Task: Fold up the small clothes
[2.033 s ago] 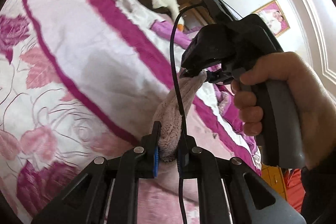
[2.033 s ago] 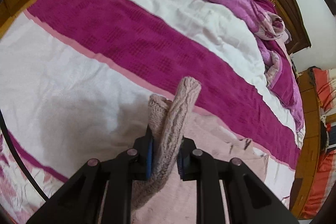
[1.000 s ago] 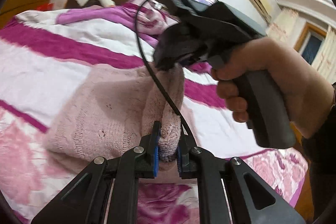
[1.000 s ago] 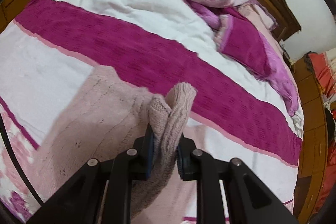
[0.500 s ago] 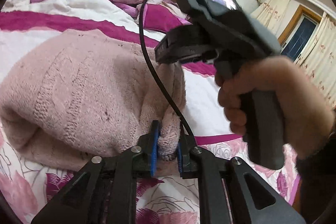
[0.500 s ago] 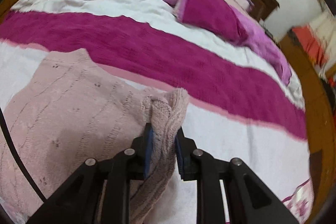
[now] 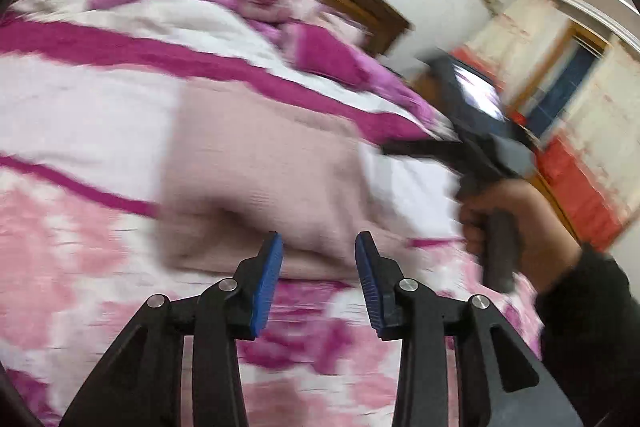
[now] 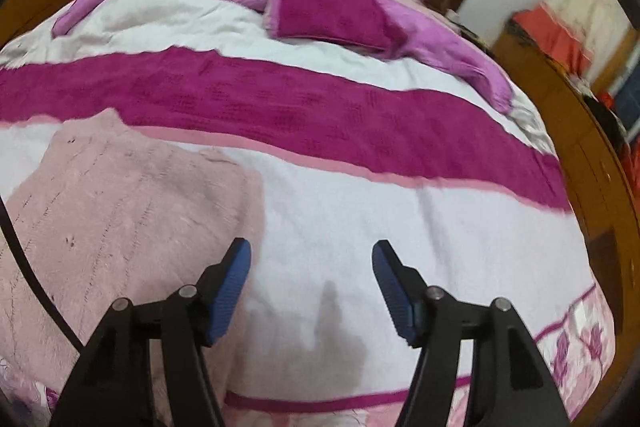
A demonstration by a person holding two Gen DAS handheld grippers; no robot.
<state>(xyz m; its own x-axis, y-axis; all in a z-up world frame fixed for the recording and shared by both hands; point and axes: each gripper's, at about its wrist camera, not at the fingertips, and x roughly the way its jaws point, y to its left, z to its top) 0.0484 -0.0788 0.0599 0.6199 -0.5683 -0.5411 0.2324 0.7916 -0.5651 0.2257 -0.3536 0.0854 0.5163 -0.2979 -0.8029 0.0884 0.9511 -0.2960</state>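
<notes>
The pink knitted garment (image 8: 120, 211) lay on the bed (image 8: 400, 227), toward its near edge and left of the middle, resting on the white band of the cover between the magenta stripe and the flowered border. It appeared doubled over on itself, with a rounded thick edge facing the left gripper (image 7: 319, 277) in that gripper's blurred view. That gripper hovered just short of this near edge, its blue-padded jaws standing apart with nothing between them. The right gripper (image 8: 311, 285) was to the right of the garment, over bare white cover, jaws likewise wide apart and empty; its left pad sat close beside the garment's right edge, though contact could not be told. In the left view the person's right hand (image 7: 516, 223) gripped that tool's handle, off toward the bed's right edge.

Judged from the loose knit, the garment would be light, soft and limp, sagging wherever it was not supported and stretching if pulled by a single point. It should not slip in ridged pads, but the open stitches could snag or drag the layers apart. A sensible hold would be at two corners of one edge, pinching both layers together, one corner for each gripper, so the next fold carries over evenly. Further right lay only pillows (image 8: 332, 11) at the headboard.
</notes>
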